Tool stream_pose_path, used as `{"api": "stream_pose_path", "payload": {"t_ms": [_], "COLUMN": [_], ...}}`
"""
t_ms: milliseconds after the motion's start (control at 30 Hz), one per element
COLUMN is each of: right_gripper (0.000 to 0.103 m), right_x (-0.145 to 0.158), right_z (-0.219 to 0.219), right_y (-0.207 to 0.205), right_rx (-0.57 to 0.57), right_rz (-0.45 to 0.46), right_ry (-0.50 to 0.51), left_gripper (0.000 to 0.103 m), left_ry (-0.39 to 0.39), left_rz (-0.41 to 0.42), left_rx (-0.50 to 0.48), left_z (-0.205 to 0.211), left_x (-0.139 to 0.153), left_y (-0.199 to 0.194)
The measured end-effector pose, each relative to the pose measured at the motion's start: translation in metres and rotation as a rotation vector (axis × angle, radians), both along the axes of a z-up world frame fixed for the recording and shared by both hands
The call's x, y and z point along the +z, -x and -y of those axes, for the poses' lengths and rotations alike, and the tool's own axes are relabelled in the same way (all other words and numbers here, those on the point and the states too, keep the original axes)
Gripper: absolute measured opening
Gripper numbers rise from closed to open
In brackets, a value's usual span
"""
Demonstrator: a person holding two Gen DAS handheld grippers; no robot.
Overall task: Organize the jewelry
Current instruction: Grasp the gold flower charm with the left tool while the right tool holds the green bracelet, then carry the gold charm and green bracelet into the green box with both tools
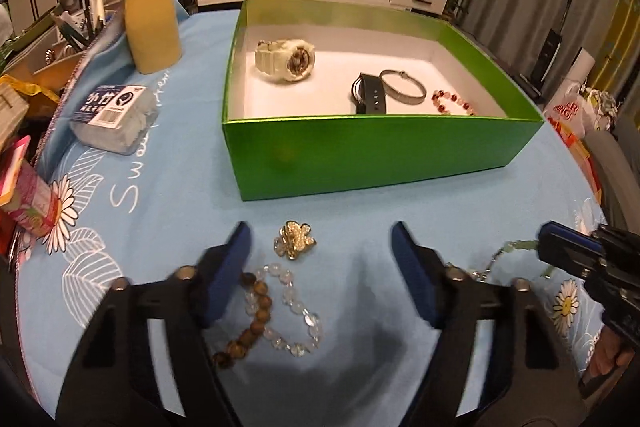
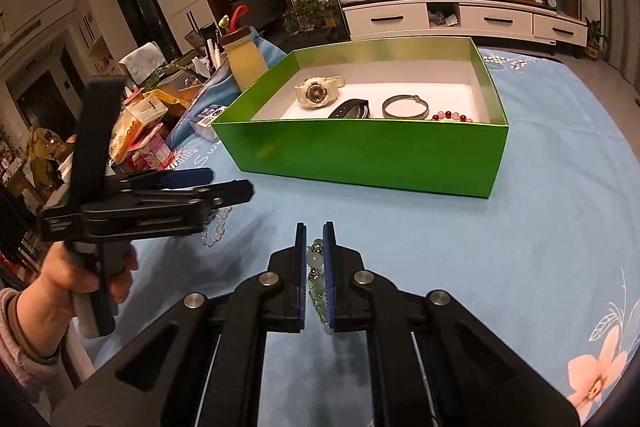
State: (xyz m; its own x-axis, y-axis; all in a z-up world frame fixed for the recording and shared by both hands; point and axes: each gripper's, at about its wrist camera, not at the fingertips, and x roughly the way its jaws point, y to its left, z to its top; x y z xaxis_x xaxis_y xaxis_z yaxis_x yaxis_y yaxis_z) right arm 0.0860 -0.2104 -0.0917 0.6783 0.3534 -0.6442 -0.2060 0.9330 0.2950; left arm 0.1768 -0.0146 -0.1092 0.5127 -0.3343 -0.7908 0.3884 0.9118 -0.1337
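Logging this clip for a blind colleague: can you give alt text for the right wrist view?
The right gripper is shut on a pale green bead bracelet above a blue floral tablecloth. Beyond it sits an open green box holding a cream watch; the left gripper is hand-held at left.

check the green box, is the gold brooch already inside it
No, the gold brooch lies on the blue tablecloth in front of the green box, between the open left gripper's fingers.
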Motion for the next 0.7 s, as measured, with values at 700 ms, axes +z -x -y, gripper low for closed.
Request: {"api": "stream_pose_path", "payload": {"t_ms": [700], "right_gripper": [0.007], "right_x": [0.006], "right_z": [0.009], "right_y": [0.011], "right_rx": [-0.02], "right_rz": [0.021], "right_ry": [-0.025], "left_gripper": [0.021], "left_ry": [0.007], "left_rz": [-0.032], "left_rx": [-0.009], "left_z": [0.01], "left_x": [0.001], "left_y": [0.007]}}
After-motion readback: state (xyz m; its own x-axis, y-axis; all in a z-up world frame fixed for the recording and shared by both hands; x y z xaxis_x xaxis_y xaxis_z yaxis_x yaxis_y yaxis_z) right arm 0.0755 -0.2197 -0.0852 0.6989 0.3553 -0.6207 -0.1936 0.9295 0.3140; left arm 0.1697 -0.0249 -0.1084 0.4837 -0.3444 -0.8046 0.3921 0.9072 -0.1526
